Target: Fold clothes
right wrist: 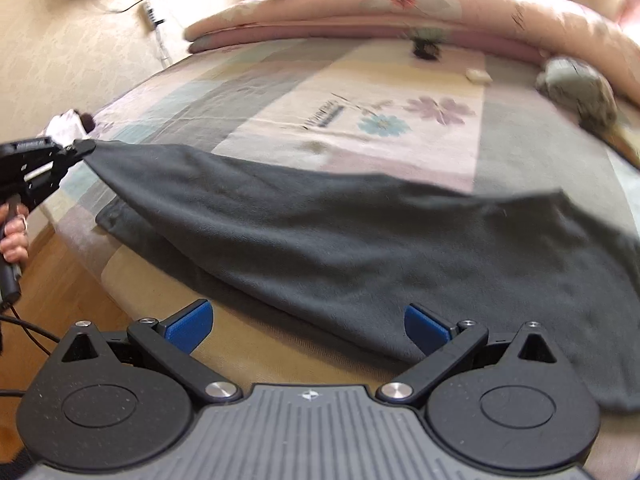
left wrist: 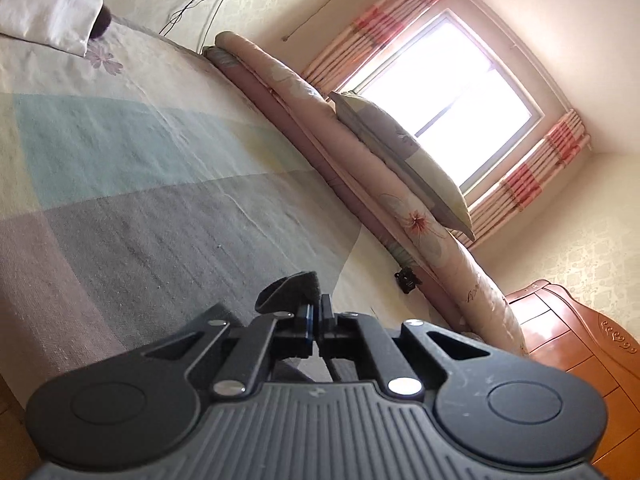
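Left claw (right wrist: 84, 145): clenched on the far-left corner of the dark grey garment (right wrist: 340, 240); in the left wrist view its pads meet with a tuft of dark cloth pinched between them (left wrist: 290, 290).
Person's hand (right wrist: 14, 236): grips the handle of the left claw, at the left edge of the right wrist view, out over the wooden floor (right wrist: 60, 280) beside the bed.
Garment, place: spread across the near part of the bed (right wrist: 400, 92), on the patchwork bedspread, its left corner lifted clear of the bedspread and the cloth drawn taut from that corner.
Garment, long axis: runs left to right across the right wrist view, from the raised corner down to the wide right end lying flat.
Right claw (right wrist: 308, 328): released, the blue pads spread wide with nothing between them; it hovers at the near edge of the bed.
Key relation: the garment's near hem lies just ahead of the right claw and slightly to its right, the right-hand pad almost over the cloth; the right claw is the nearer one to the free right end.
Judgement: the fold looks barely begun; the right claw probably needs to close on the near hem or right corner so both ends can be carried together.
Far end of bed: rolled pink floral quilt (right wrist: 400, 12) and a pillow (left wrist: 400, 160), well apart from the garment.
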A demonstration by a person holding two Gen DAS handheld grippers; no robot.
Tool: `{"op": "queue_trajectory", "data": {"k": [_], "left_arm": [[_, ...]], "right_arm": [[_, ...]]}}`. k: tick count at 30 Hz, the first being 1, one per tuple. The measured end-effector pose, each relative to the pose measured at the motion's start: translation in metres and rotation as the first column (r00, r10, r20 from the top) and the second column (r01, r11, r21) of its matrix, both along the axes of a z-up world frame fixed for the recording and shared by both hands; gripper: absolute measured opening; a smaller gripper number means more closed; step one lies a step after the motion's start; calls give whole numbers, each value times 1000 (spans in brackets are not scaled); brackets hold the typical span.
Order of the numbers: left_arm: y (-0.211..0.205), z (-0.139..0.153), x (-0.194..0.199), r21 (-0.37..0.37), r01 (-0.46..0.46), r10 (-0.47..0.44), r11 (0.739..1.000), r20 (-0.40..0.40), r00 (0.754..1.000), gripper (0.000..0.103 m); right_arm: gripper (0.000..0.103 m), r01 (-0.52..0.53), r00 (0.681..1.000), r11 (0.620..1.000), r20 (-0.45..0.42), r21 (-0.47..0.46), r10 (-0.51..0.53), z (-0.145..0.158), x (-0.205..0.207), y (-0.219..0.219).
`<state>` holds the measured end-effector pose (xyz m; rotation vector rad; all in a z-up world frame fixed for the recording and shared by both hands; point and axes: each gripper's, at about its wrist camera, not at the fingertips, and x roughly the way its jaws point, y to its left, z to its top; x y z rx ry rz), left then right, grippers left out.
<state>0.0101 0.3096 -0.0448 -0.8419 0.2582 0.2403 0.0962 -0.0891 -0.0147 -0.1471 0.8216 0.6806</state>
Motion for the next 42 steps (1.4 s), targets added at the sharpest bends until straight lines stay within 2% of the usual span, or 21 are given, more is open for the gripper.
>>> {"op": "queue_trajectory", "data": {"k": [1, 3, 5, 7, 8, 11, 15, 17, 21, 25, 27, 29, 33, 35, 38, 40, 42], "left_arm": [[0, -3, 1, -2, 2, -2, 1000, -10, 1000, 0], [0, -10, 3, -12, -2, 2, 1000, -32, 999, 0], [1, -18, 4, -23, -5, 3, 1000, -49, 999, 0], [3, -23, 5, -33, -9, 7, 999, -53, 999, 0], [4, -24, 5, -37, -11, 9, 999, -55, 998, 0], [6, -24, 3, -34, -13, 11, 999, -60, 998, 0], [6, -25, 4, -39, -12, 9, 999, -67, 998, 0], [5, -25, 5, -32, -11, 9, 999, -71, 997, 0], [3, -14, 1, -11, -14, 13, 1000, -59, 998, 0], [1, 0, -9, 28, 1, 1, 1000, -62, 998, 0], [1, -3, -11, 34, 7, -4, 999, -96, 995, 0], [4, -17, -14, 9, -6, 7, 1000, -148, 989, 0], [12, -46, -8, -48, 13, -26, 999, -280, 960, 1], [16, -48, -11, -50, 14, -28, 999, -295, 955, 6], [25, -33, -20, 4, -7, 8, 1000, -276, 961, 11], [33, -21, -24, 72, -49, 67, 996, -281, 957, 11], [39, -10, -22, 108, -46, 72, 993, -254, 965, 11]], "right_arm": [[100, -28, 999, 1000, 32, -12, 28, 0, -1, 4], [85, -89, 992, 994, 81, -69, 94, -3, 0, 15], [55, -134, 982, 977, 113, -163, 153, -11, 2, 28], [41, -183, 966, 951, 134, -249, 221, -21, -1, 38], [36, -209, 956, 935, 143, -285, 257, -25, -3, 41], [31, -267, 930, 899, 153, -347, 334, -33, -11, 48], [24, -286, 909, 870, 174, -401, 379, -40, -11, 53], [5, -295, 902, 865, 181, -407, 392, -39, -11, 55], [4, -315, 890, 859, 188, -404, 415, -23, -12, 51], [2, -351, 891, 859, 148, -373, 429, -8, -10, 41], [3, -375, 893, 852, 105, -365, 438, -13, -8, 39], [3, -393, 894, 846, 65, -360, 443, -20, -6, 39], [7, -360, 921, 867, 20, -346, 390, -31, -1, 39], [12, -351, 924, 875, 29, -333, 382, -26, -3, 37], [20, -346, 923, 885, 55, -311, 380, -14, -9, 31], [21, -342, 925, 893, 60, -294, 374, -9, -10, 28], [21, -337, 927, 898, 66, -285, 369, -7, -9, 27]]}}
